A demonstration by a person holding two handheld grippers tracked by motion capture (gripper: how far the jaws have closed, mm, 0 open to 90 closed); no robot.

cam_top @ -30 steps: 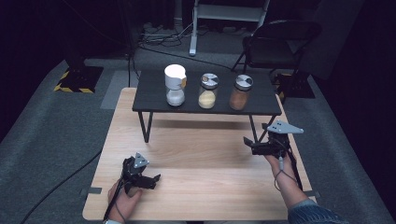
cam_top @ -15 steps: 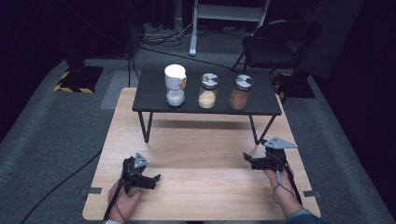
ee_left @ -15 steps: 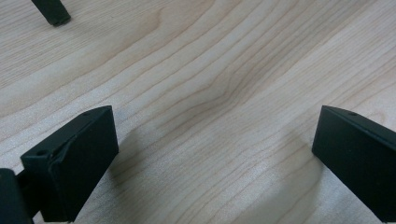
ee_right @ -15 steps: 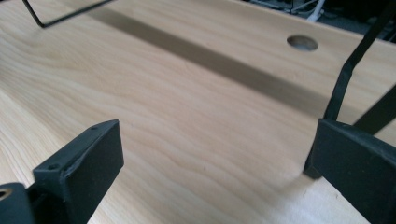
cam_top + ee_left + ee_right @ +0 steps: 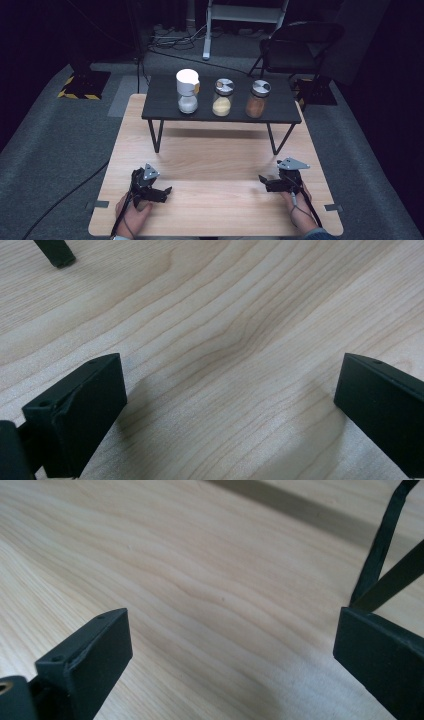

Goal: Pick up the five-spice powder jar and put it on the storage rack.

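I've got L tool (image 5: 159,192) and R tool (image 5: 267,182) low over the wooden desk (image 5: 215,165), both w/ jaws apart, empty. Three jars (image 5: 222,97) sit on the black stand (image 5: 165,107) beyond.

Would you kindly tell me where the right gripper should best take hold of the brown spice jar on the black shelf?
Probably around the glass body of the brown spice jar, below its metal lid, approaching from the front: it stands upright at the row's right end, apart from the yellow jar.

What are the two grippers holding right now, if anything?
Nothing. The left gripper and the right gripper both have their jaws wide apart over bare table, and the three jars stand untouched on the small black stand.
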